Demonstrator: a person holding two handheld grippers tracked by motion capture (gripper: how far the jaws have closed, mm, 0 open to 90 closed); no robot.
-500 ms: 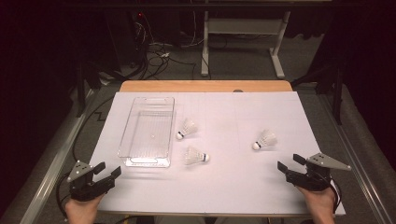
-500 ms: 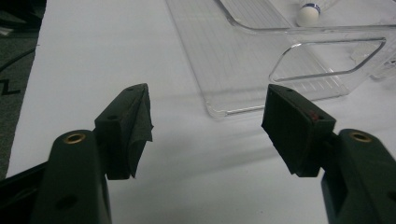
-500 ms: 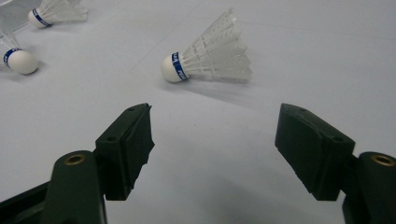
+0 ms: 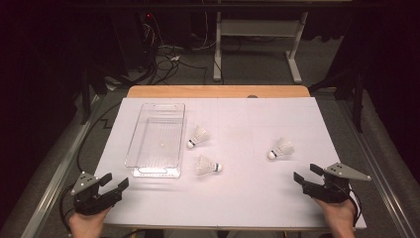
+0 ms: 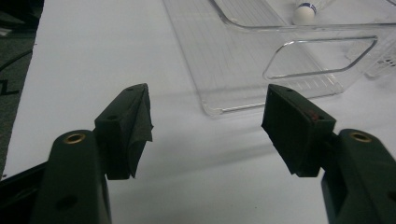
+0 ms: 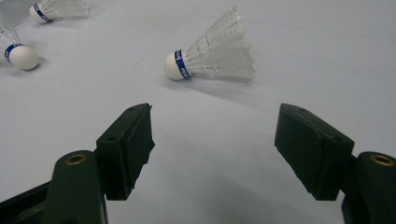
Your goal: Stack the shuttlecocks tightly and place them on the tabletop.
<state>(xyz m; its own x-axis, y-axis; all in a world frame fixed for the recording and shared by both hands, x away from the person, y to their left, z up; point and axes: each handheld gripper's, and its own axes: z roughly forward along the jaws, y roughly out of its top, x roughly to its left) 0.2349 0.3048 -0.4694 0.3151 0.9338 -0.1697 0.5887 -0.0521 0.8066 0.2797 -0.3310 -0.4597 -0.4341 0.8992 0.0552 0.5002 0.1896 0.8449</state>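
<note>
Nearest to us, at the worktop's (image 4: pixel 233 203) front edge, we see two hands, each holding a claw. The left claw (image 4: pixel 115 182) sits at the front left corner of the white sheet, its jaws spread wide with nothing between them; the left hand (image 4: pixel 86 224) enters from below. The right claw (image 4: pixel 306 174) sits near the front right corner, jaws likewise spread and empty, held by the right hand (image 4: pixel 337 218). Between the two claws we note a broad bare strip of white surface running along the front edge.

In the left gripper view, the left claw's jaws frame the near end of the clear tray (image 5: pixel 280 60), whose handle cut-out faces us; bare sheet lies between jaws and tray. In the right gripper view, the right claw's jaws point toward the right shuttlecock (image 6: pixel 212 49), which lies on its side, cork to the view's left, apart from both jaws.

Farther in, in the high view, the clear tray (image 4: pixel 143 148) lies lengthwise on the left half, holding nothing. Just beside its front right corner lies the middle shuttlecock (image 4: pixel 208 166), cork pointing right. Behind it, close to the tray's right wall, lies the far shuttlecock (image 4: pixel 198 136), cork toward the front left. The right shuttlecock (image 4: pixel 281 148) lies well apart on the right half, with bare sheet all around it.

Beyond, the sheet's far half is bare up to a strip of bare wood (image 4: pixel 218 91) at the worktop's rear edge.
</note>
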